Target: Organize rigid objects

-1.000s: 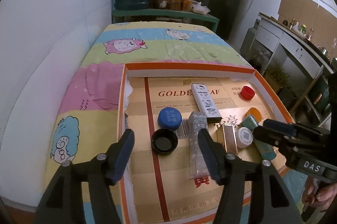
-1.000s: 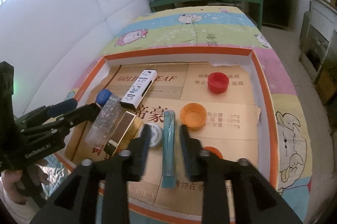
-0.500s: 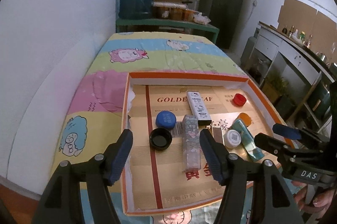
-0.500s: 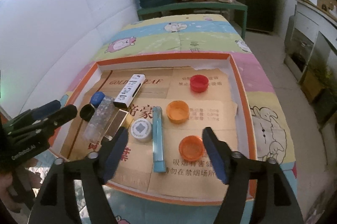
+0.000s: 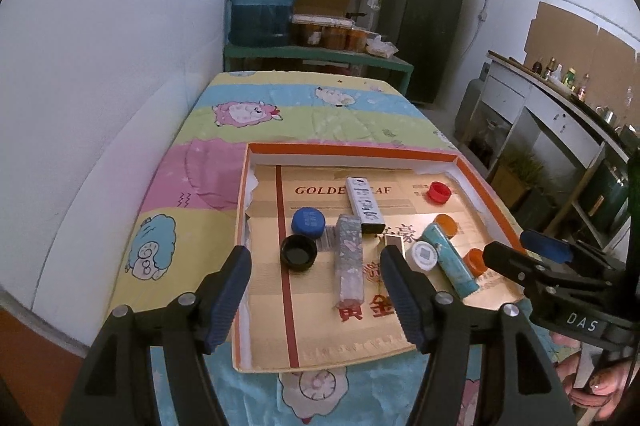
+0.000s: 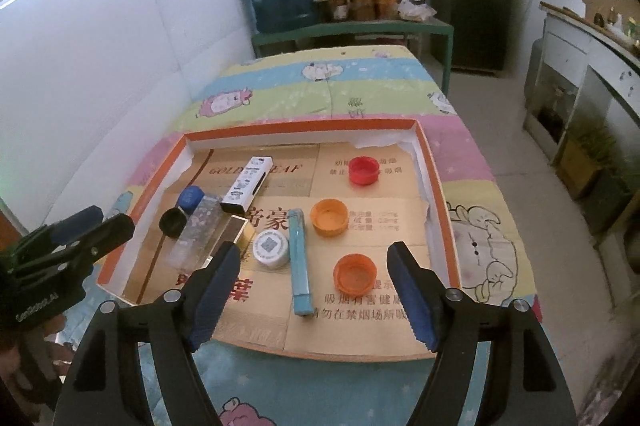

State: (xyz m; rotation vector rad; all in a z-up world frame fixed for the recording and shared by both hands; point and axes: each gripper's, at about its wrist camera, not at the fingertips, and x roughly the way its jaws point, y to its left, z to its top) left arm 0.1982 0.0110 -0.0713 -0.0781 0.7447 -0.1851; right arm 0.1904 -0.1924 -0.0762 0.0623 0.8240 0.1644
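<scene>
Beyond the right gripper's (image 6: 314, 290) spread, empty fingers (image 6: 214, 286), the teal tube (image 6: 300, 262) lies in the tray (image 6: 434, 181).

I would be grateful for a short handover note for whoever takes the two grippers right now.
Left gripper: open, empty, above the tray's near left.
Right gripper: open, empty, above the near edge.
In the cardboard tray: teal stick lying flat, clear box, white box, gold case, white round tin; blue, black, red and two orange caps.
Done: all are in the tray.
Left: possibly grouping the scattered caps.
</scene>
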